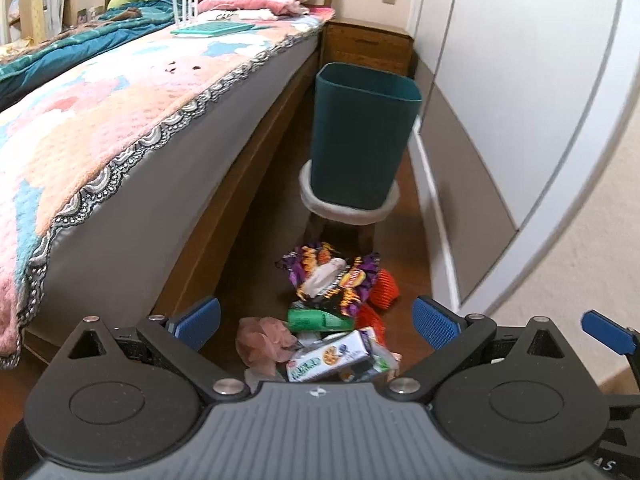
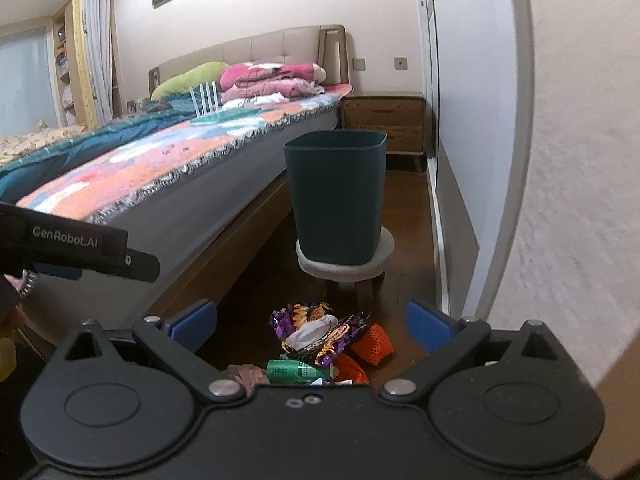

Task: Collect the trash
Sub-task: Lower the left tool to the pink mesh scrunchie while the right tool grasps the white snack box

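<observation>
Trash pile [image 1: 332, 316] on floor, near side of teal bin [image 1: 362, 140] perched on small stool [image 1: 350, 202].
Both grippers, left [image 1: 316, 322] and right [image 2: 312, 330], jaws released, empty; a careless drop could tip the bin.

Inside of the dark teal bin [image 1: 362, 136] hidden behind its own wall in both views; contents impossible to tell. Near edge of the litter pile cut off by gripper bodies: printed carton [image 1: 336, 356] partly covered in the left wrist view, green bottle [image 2: 298, 371] and pinkish crumpled piece [image 2: 246, 374] half hidden in the right wrist view. Print on the purple wrapper [image 1: 352, 280] too blurred to read. Stool [image 1: 348, 208] legs lost in shadow. Bed [image 1: 120, 128] cropped at the left edge. Small dark specks [image 1: 176, 67] on the blanket too small to identify.
</observation>
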### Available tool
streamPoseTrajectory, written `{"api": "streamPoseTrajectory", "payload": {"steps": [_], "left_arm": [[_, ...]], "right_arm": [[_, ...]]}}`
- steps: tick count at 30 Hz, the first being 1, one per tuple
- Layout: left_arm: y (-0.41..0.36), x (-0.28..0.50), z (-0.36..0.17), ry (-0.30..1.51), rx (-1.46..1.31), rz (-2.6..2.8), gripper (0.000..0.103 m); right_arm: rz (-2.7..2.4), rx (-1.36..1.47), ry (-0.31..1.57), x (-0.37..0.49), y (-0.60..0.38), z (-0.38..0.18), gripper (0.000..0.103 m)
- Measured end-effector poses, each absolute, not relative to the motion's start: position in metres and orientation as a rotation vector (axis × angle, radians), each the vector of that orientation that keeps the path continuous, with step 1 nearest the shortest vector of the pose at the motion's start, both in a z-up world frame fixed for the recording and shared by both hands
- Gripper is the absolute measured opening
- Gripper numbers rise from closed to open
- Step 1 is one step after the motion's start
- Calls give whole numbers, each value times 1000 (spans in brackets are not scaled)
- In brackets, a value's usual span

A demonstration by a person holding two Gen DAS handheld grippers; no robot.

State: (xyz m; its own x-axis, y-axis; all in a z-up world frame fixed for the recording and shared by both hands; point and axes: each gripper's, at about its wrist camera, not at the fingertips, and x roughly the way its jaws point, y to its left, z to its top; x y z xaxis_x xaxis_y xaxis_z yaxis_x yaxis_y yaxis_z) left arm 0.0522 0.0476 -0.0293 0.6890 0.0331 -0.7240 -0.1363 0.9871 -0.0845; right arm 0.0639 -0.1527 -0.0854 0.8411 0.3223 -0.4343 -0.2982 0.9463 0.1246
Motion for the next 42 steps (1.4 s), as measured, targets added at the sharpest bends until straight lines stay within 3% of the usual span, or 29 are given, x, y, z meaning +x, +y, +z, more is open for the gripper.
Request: {"api": "streamPoseTrajectory", "payload": {"steps": [9,23,27,42], "left_arm": [[80,126,-92,895,-80,140,103],[101,252,-250,1217,-113,63,103],[115,275,-294,1304,-168,72,103],[120,312,-416,1458,27,4,103]], "right_arm": [[323,17,580,122,-137,-147,98],[405,-64,792,200,-93,-249,92],[382,-52,885,228,-81,-285,87],[376,-41,1034,292,-57,-371,79]]}}
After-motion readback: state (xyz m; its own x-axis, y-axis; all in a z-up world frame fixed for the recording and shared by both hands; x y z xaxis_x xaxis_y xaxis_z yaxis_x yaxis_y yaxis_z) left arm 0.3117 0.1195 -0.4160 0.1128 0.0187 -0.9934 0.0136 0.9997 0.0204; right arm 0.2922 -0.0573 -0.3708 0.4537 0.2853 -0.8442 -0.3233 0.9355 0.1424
